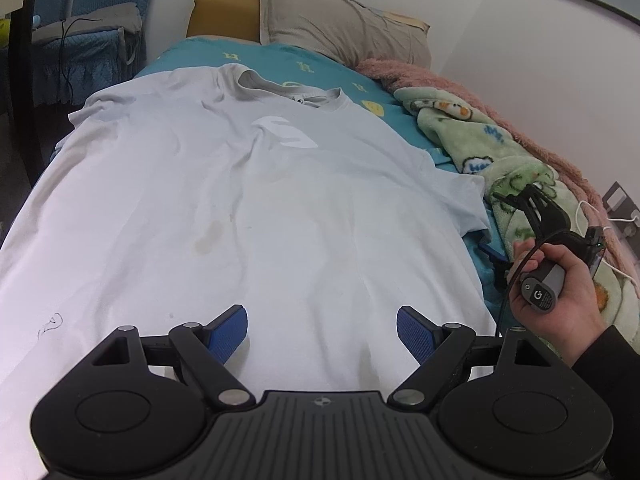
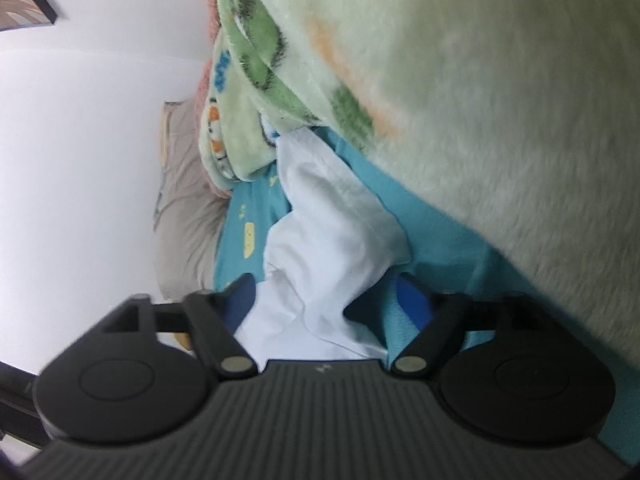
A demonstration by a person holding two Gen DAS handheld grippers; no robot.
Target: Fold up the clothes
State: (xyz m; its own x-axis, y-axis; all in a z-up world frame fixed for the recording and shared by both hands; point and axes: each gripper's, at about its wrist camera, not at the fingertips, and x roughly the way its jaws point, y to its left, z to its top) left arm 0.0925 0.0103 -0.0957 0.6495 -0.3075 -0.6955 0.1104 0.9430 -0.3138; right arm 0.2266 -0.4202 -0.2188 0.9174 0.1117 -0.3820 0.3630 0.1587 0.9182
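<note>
The left gripper (image 1: 322,330) hovers with jaws wide over the shirt (image 1: 240,200), spread flat on the bed (image 1: 256,50). The right gripper (image 2: 326,300) gapes around the sleeve (image 2: 332,220), pads clear, beside the blanket (image 2: 500,100).

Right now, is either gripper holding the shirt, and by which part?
Neither. The left gripper is open above the shirt; the right gripper is open, with the sleeve lying loose between its fingers.
</note>
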